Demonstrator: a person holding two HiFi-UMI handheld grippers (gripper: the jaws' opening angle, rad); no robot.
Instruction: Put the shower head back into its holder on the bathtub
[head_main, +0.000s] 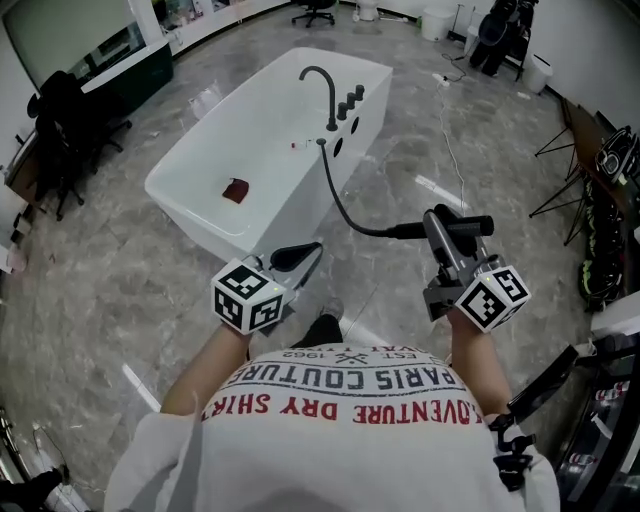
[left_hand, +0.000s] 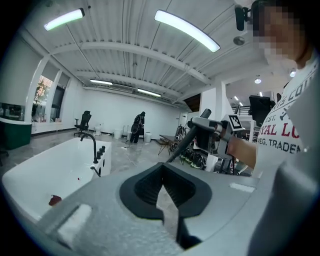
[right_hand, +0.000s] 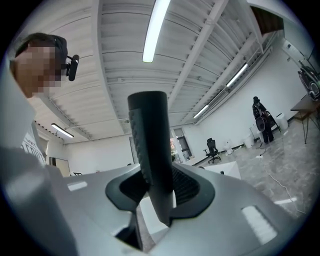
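my white tee (head_main: 340, 425), red and dark block lettering, short sleeves. left gripper (head_main: 303, 253): grey shell, black ribbed pads (left_hand: 143, 187). right gripper (head_main: 440, 232) same grey. black-and-white square markers on left cube (head_main: 248, 297), right cube (head_main: 493, 295).

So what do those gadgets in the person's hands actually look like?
The left hand-held gripper and the right hand-held gripper look alike: a grey body ending in two jaws lined with black ribbed pads. Each carries a white cube printed with black square markers. The person wears a white short-sleeved T-shirt with red and dark lettering.
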